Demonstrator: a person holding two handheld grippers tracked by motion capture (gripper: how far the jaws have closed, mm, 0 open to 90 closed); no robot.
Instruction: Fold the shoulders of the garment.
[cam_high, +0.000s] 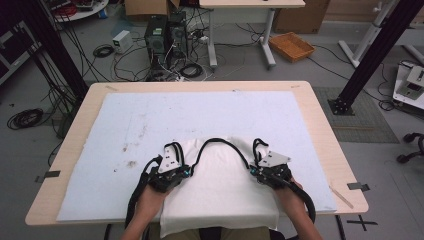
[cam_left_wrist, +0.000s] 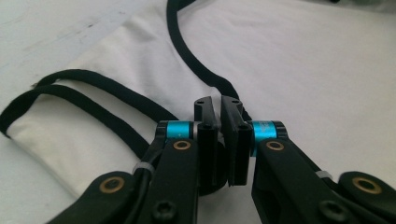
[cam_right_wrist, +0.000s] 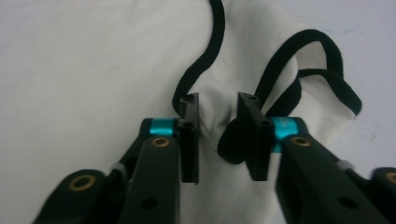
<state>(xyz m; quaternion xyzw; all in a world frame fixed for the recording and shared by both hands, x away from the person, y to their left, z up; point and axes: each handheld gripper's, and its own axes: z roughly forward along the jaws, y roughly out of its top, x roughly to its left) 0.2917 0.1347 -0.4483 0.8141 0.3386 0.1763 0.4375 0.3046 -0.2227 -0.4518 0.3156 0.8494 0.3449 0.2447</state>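
A white sleeveless garment with black trim lies flat on the white mat, its neckline toward the far side and its hem over the near table edge. My left gripper sits on the garment's left shoulder strap; in the left gripper view its jaws are shut on the strap where the black neckline trim runs in. My right gripper sits on the other strap, and in the right gripper view a bunched fold of white cloth and black trim is pinched between its jaws.
The mat covers most of a light wooden table. A person's hands come in over the near edge. On the floor beyond are computer towers, loose cables, an orange tray and black frame posts at both sides.
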